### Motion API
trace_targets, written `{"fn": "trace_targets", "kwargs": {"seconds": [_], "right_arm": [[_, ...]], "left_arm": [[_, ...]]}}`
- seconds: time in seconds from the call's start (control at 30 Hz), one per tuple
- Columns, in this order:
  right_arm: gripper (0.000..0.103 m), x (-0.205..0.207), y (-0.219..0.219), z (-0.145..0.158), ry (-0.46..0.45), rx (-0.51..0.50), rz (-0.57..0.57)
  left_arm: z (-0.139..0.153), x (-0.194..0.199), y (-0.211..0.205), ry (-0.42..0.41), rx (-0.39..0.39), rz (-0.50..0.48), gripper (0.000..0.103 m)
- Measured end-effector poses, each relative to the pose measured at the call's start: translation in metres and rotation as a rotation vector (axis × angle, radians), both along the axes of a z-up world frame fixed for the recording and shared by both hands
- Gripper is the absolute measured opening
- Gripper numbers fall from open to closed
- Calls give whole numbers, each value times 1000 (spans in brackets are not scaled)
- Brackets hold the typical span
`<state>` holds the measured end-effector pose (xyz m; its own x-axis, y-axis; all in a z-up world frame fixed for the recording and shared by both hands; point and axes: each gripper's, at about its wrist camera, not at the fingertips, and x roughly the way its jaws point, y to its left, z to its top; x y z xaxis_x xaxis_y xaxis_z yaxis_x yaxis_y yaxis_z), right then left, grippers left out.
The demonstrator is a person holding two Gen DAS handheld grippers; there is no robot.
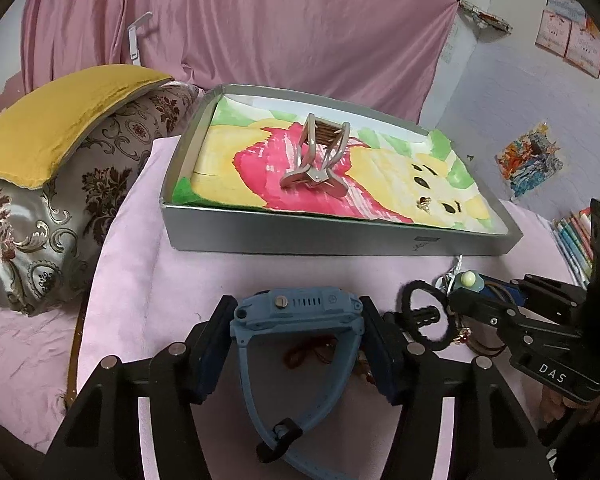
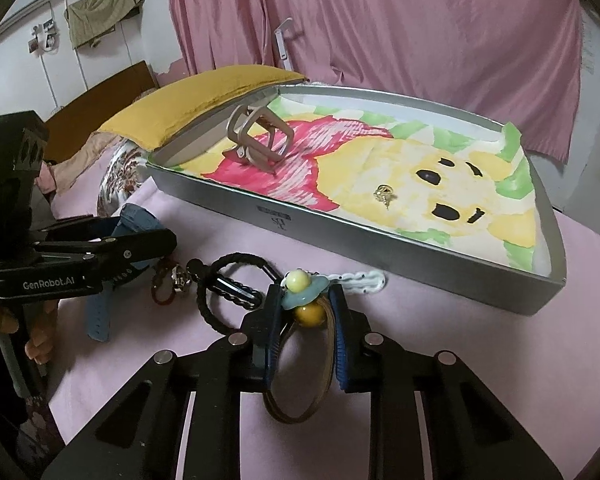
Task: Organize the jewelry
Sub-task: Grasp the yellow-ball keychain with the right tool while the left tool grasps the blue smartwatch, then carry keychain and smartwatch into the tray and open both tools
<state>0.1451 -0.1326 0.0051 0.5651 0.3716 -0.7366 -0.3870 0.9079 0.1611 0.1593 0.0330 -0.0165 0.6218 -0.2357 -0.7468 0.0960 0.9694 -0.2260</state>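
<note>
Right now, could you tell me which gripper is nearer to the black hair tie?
Right. The right gripper sits just beside the black hair tie, clamping a beaded bracelet; the left gripper holds the blue watch farther over.

Pink curtains (image 1: 260,20) hang beyond the tongs; a mustard cushion (image 1: 60,120) lies left, posters (image 1: 572,36) on the right wall.

Black tongs (image 2: 304,320), blue pads (image 2: 342,344), silver screws.

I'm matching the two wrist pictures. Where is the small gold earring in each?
Left wrist: gold earring lies right of centre in the tray, on the painted face.
Right wrist: gold earring lies centre-right, same face.
Shared landmark: hair claw clip in the tray.
</note>
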Motion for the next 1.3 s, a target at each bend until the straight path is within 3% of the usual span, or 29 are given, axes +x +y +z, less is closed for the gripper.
{"fn": "trace_targets", "kwargs": {"seconds": [0.57, 0.87, 1.2, 1.3], "right_arm": [[20, -31, -17, 27, -141, 85, -37], [20, -39, -25, 69, -378, 148, -113], [20, -23, -17, 88, -604, 115, -175], [20, -16, -13, 89, -632, 93, -181]], "left_arm": [[40, -39, -9, -237, -57, -1, 57], [72, -45, -11, -454, -83, 48, 57], [78, -17, -22, -587, -50, 90, 57], [78, -9, -24, -603, -48, 101, 57]]}}
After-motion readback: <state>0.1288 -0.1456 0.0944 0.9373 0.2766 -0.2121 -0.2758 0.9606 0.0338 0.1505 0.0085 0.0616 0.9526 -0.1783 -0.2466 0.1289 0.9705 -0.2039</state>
